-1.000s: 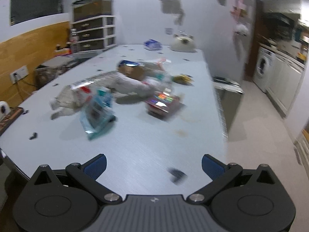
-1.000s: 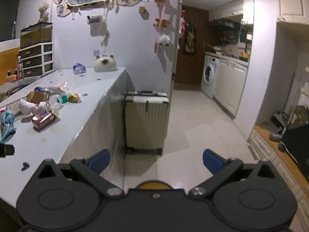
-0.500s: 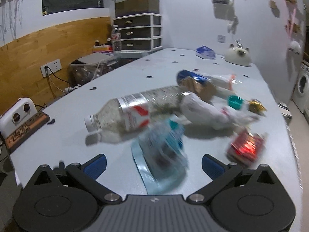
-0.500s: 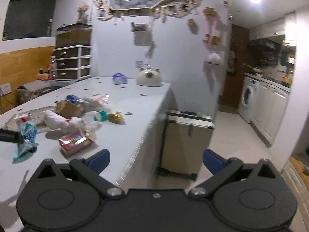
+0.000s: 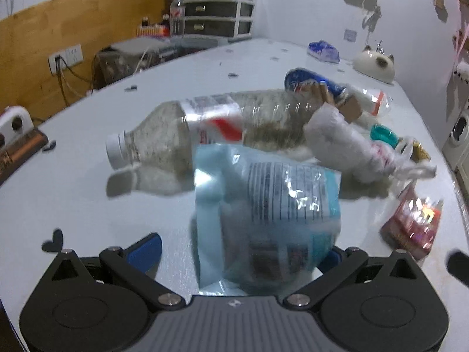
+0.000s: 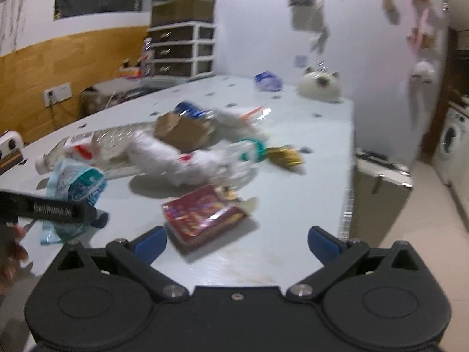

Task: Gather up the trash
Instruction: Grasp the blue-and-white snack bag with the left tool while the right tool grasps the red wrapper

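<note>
The left gripper (image 5: 239,252) had its jaws spread around a light-blue plastic packet (image 5: 272,217) that lay between the fingers on the pale table (image 5: 88,193). Just beyond, at 12 o'clock, lay a clear plastic bottle (image 5: 211,129) on its side. The right gripper (image 6: 237,242) was spread wide, a red wrapper (image 6: 202,214) near its left finger at 11 o'clock.

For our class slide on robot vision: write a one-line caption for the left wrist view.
Open left gripper straddles a light blue plastic packet lying before a plastic bottle.
</note>
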A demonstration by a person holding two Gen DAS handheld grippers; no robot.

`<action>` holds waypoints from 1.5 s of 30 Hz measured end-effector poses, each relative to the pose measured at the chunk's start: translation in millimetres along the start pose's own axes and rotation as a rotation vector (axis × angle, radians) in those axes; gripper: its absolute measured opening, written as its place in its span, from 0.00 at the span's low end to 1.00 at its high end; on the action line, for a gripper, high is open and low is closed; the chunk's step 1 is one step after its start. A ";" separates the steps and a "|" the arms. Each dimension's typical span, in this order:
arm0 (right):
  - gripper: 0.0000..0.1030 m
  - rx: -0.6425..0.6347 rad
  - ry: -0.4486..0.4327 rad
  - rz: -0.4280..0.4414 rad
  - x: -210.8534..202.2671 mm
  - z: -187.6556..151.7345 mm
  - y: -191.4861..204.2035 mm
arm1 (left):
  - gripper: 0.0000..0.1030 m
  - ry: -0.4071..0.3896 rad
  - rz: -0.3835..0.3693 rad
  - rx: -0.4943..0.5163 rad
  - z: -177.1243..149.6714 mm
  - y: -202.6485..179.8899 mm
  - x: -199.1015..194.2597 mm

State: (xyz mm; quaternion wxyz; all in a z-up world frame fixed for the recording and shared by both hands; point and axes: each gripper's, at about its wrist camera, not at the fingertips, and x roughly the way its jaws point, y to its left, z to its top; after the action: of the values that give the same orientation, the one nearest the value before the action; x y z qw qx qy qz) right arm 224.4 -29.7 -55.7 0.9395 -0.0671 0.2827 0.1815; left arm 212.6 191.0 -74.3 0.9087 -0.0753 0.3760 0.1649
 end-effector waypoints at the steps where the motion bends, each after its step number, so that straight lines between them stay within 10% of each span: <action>1: 1.00 -0.012 0.013 0.006 7.1 1.0 4.8 | 1.00 0.003 0.016 0.026 -2.9 -2.3 0.3; 21: 1.00 0.207 0.093 -0.125 30.2 -11.6 -61.8 | 0.89 -0.335 -0.084 0.202 -8.8 -0.4 -41.9; 30: 0.94 0.243 0.031 -0.017 25.7 10.0 -32.6 | 0.72 -0.280 0.013 0.430 -15.3 -31.1 -9.9; 45: 0.53 0.227 0.102 -0.024 61.4 18.3 1.4 | 0.51 -0.211 -0.072 0.284 -10.0 -10.0 -10.7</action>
State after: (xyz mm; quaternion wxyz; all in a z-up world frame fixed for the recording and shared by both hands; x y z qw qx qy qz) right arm 280.7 -5.6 -74.6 0.9276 0.0271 0.3478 0.1334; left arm 202.5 176.4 -73.6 0.9500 0.0581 0.2951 0.0842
